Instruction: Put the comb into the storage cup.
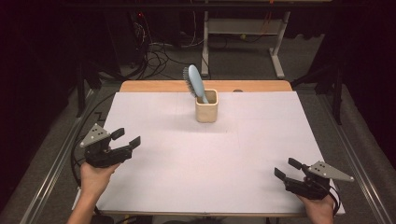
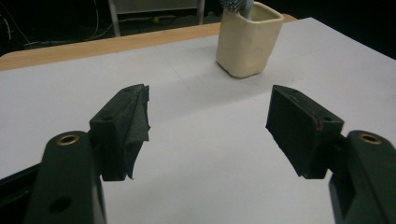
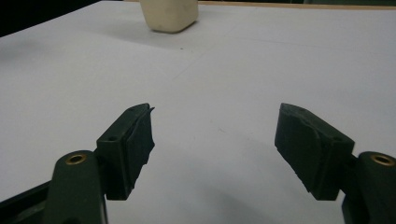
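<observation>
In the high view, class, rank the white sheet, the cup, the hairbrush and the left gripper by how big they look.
1. white sheet
2. left gripper, though it sits nearer the camera, so it may only look bigger
3. hairbrush and cup, too alike to rank; the brush's lower end is hidden inside the cup

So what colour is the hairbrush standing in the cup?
Light blue, with dark bristles; the hairbrush shows best in the high view, leaning in the cream cup.

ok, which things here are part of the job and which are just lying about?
In the job:
- blue hairbrush, standing handle-down in the cup
- cream cup
- left gripper, open
- right gripper, open

Lying about:
- cables on the floor
- white desk frame behind the table
</observation>
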Available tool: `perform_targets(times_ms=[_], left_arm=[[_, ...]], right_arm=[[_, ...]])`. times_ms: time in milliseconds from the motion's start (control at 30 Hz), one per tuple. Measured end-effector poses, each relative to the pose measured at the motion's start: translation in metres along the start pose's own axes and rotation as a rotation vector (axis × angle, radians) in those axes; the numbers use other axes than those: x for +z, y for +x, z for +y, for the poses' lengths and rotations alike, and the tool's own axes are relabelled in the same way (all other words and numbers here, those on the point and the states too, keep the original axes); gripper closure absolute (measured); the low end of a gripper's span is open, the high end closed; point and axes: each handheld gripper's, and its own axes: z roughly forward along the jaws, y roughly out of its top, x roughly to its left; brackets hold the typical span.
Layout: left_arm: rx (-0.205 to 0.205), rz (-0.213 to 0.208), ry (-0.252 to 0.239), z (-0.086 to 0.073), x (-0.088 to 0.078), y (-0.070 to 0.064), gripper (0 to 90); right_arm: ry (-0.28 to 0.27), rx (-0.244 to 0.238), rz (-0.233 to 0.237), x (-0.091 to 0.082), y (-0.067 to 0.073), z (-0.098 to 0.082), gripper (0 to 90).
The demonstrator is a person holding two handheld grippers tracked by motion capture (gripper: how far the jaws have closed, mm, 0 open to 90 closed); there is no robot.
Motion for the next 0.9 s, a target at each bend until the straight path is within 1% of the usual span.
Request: perform_targets(times_ms=[167, 267, 700, 900], left_arm=[[-0.012, -0.014, 0.008, -0.003, -0.002, 0.001, 30.2], [-0.009, -0.010, 0.009, -0.004, -0.003, 0.001, 30.1], [-0.021, -0.011, 0.011, -0.015, -0.007, 0.003, 30.2], [-0.029, -0.012, 0.002, -0.020, -0.009, 0.004, 30.5]], right_arm=[[0.001, 0.001, 0.000, 0.000, 0.000, 0.000, 28.5], [0.002, 0.001, 0.000, 0.000, 0.000, 0.000, 28.5], [0.001, -0.002, -0.001, 0.000, 0.000, 0.000, 28.5], [0.000, 0.000, 0.000, 0.000, 0.001, 0.000, 28.5]])
